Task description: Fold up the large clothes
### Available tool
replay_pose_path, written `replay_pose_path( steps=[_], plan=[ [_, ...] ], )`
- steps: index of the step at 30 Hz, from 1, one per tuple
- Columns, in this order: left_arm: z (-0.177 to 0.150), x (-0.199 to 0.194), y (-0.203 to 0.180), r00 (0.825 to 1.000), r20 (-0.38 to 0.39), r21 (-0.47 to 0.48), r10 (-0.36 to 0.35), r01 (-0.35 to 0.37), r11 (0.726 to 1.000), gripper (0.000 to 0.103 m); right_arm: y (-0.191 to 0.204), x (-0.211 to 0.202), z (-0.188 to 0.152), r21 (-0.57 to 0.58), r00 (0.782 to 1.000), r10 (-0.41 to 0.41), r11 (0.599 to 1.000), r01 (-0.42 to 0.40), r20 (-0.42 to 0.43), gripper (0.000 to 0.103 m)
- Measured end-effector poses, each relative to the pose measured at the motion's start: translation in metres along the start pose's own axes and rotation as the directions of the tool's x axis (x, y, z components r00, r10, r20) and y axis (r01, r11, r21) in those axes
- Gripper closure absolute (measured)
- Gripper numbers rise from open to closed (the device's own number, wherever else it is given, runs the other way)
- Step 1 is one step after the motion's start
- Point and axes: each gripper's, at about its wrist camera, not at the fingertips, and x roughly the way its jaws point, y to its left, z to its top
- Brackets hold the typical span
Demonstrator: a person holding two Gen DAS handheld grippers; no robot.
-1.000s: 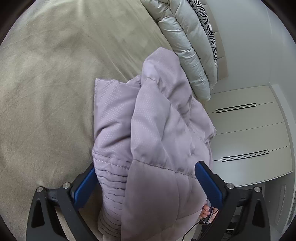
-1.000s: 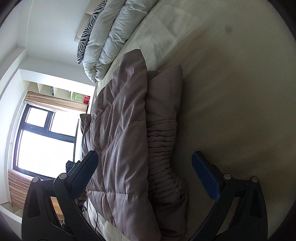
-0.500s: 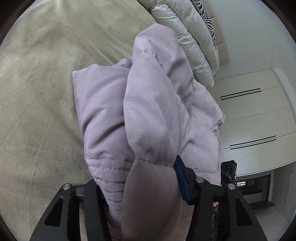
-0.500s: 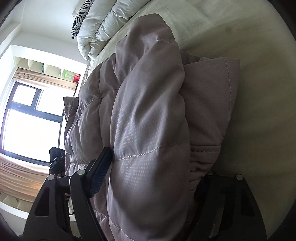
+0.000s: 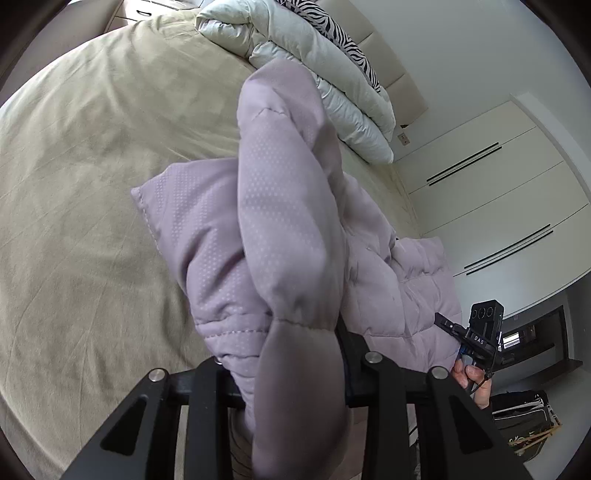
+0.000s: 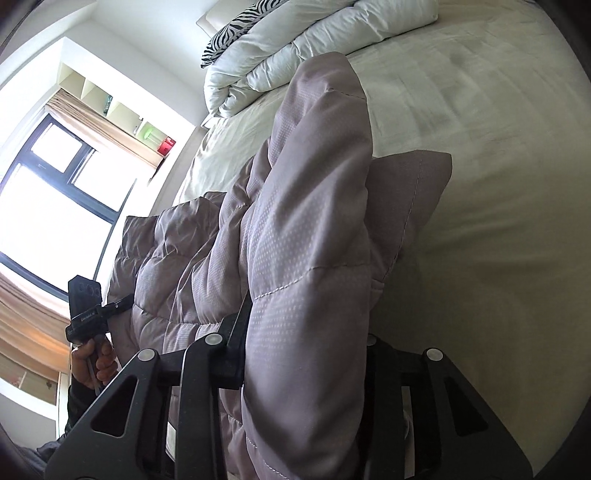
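A lilac quilted puffer jacket (image 5: 280, 229) lies folded in a thick bundle on the beige bed (image 5: 92, 166). My left gripper (image 5: 284, 365) is shut on one end of the bundle, the padded cloth bulging between its jaws. My right gripper (image 6: 306, 350) is shut on the other end of the same jacket (image 6: 314, 221). Each gripper shows in the other's view, the right one in the left wrist view (image 5: 480, 336) and the left one in the right wrist view (image 6: 86, 306). The fingertips are hidden by cloth.
A rolled white duvet (image 5: 325, 74) and a zebra pillow (image 5: 343, 33) lie at the head of the bed. White wardrobe doors (image 5: 491, 192) stand beyond one side. A window (image 6: 55, 192) with curtains and shelves is on the other side.
Both grippers went from open around the jacket's ends to shut on them. The bundle has risen and bunched up between them.
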Motion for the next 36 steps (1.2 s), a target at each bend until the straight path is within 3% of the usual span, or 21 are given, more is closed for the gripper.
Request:
replay_pose_path(
  steps=[7, 12, 15, 20, 26, 28, 30, 32, 34, 36],
  plan=[
    [-0.065, -0.055, 0.017, 1.000, -0.024, -0.004, 0.008, -0.008, 1.000, 0.067, 0.022, -0.023, -0.076, -0.017, 0.997, 0.064, 0.998, -0.065, -0.040, 0.071],
    [-0.086, -0.040, 0.060, 0.999, -0.048, -0.083, -0.008, 0.004, 0.997, 0.064, -0.004, -0.003, -0.102, 0.047, 0.997, 0.047, 0.998, -0.044, -0.060, 0.071],
    [-0.089, -0.030, 0.084, 0.998, -0.043, -0.144, -0.037, 0.030, 0.989, 0.058, -0.033, 0.009, -0.107, 0.134, 0.996, 0.060, 0.990, -0.052, -0.059, 0.062],
    [-0.094, -0.029, 0.090, 0.999, -0.030, -0.167, -0.034, 0.028, 0.985, 0.049, -0.042, 0.005, -0.130, 0.182, 0.998, 0.060, 0.982, -0.053, -0.034, 0.045],
    [-0.111, -0.068, 0.084, 0.999, 0.037, -0.151, 0.024, -0.018, 0.988, 0.037, -0.055, -0.020, -0.147, 0.250, 0.998, 0.049, 0.967, -0.055, 0.030, 0.044],
    [-0.119, -0.089, 0.075, 0.993, 0.074, -0.112, 0.087, -0.079, 0.991, 0.033, -0.065, -0.042, -0.158, 0.252, 0.997, 0.025, 0.967, -0.042, 0.069, 0.044],
    [-0.128, -0.112, 0.059, 0.976, 0.144, -0.041, 0.161, -0.156, 0.987, 0.023, -0.068, -0.067, -0.161, 0.256, 0.992, -0.028, 0.967, -0.004, 0.120, 0.044],
    [-0.136, -0.134, 0.033, 0.937, 0.245, 0.045, 0.249, -0.267, 0.963, 0.009, -0.063, -0.095, -0.162, 0.252, 0.980, -0.102, 0.966, 0.056, 0.173, 0.043],
    [-0.146, -0.151, 0.002, 0.881, 0.355, 0.127, 0.314, -0.378, 0.917, 0.005, -0.042, -0.118, -0.163, 0.197, 0.953, -0.187, 0.970, 0.140, 0.240, 0.043],
    [-0.157, -0.164, -0.032, 0.811, 0.471, 0.188, 0.347, -0.477, 0.859, 0.000, -0.013, -0.141, -0.168, 0.115, 0.905, -0.273, 0.962, 0.248, 0.326, 0.043]
  ],
)
